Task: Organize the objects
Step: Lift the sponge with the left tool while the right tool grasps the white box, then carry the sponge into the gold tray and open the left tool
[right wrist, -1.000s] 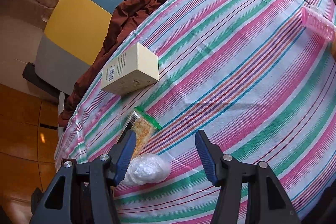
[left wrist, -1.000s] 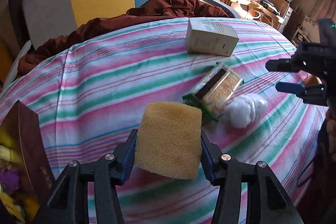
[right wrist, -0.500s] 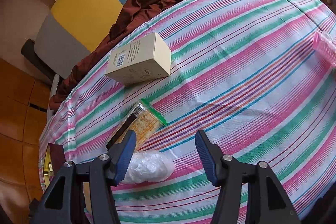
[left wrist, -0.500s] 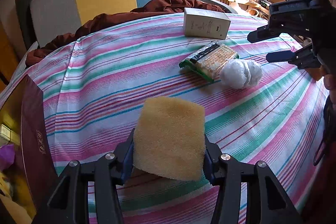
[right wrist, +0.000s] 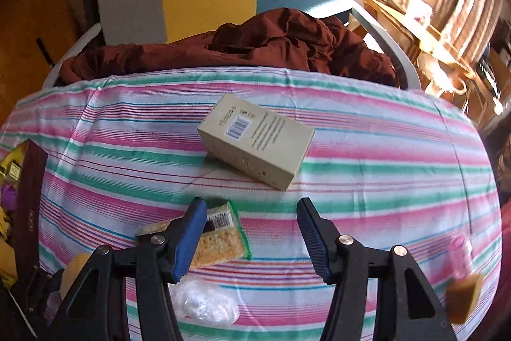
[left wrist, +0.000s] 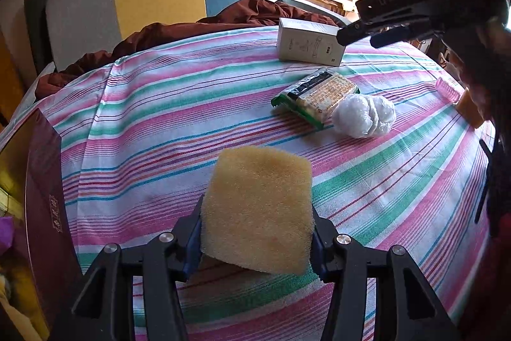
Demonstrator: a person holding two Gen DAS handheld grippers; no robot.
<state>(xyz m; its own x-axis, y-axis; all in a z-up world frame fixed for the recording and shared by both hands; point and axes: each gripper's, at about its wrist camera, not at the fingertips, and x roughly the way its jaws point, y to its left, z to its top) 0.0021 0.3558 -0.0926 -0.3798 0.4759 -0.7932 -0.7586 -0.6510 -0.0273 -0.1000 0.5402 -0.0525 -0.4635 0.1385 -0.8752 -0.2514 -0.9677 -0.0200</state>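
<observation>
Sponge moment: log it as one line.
left gripper: shut on sponge | right gripper: open, empty, above table | box: untouched

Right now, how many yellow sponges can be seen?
2. One sponge is clamped in the left gripper. A second sponge lies near the table's right edge, beside a pink item. Others may be hidden.

We see bare striped tablecloth (left wrist: 153, 123) across the left and middle. Obstacles cluster far right: a beige cardboard box (left wrist: 308, 43), a green-edged cracker packet (left wrist: 319, 96), a crumpled white plastic bag (left wrist: 364, 115). A dark red box (left wrist: 44, 181) blocks the near left.
</observation>
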